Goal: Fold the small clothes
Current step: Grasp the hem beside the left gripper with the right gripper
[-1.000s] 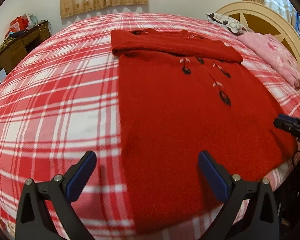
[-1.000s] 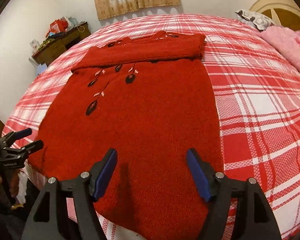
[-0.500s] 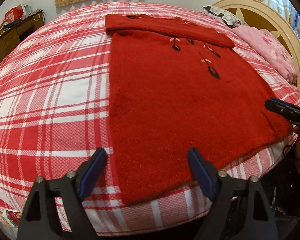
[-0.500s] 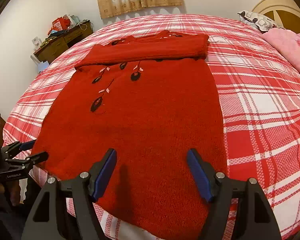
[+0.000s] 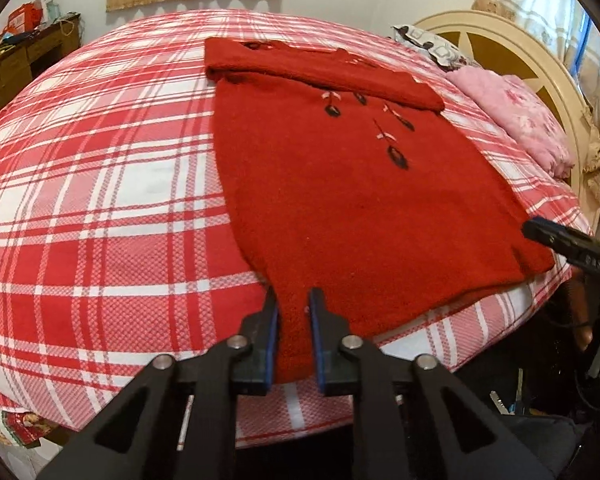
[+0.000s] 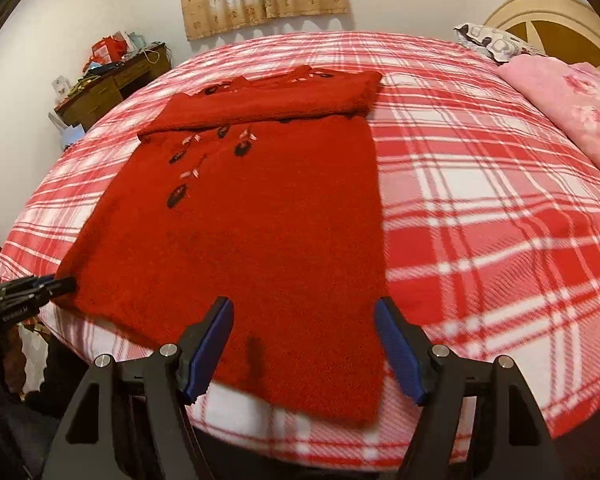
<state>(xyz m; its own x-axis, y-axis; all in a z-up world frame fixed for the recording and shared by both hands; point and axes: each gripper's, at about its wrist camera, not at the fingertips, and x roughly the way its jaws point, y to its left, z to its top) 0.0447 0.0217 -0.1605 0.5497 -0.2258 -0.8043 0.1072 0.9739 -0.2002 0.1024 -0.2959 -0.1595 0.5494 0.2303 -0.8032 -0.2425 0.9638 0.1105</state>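
Left tongs (image 5: 293, 312) have just been closing, pads now pinched on the near-left hem corner of the red sweater (image 5: 352, 184). Sweater lies flat on the plaid bed (image 5: 100, 184), sleeves folded across the top. Right tongs (image 6: 304, 344) gape wide over the near-right hem, gripping nothing.

Black tool (image 5: 293, 300), blue pads (image 6: 396, 350), silver screws.
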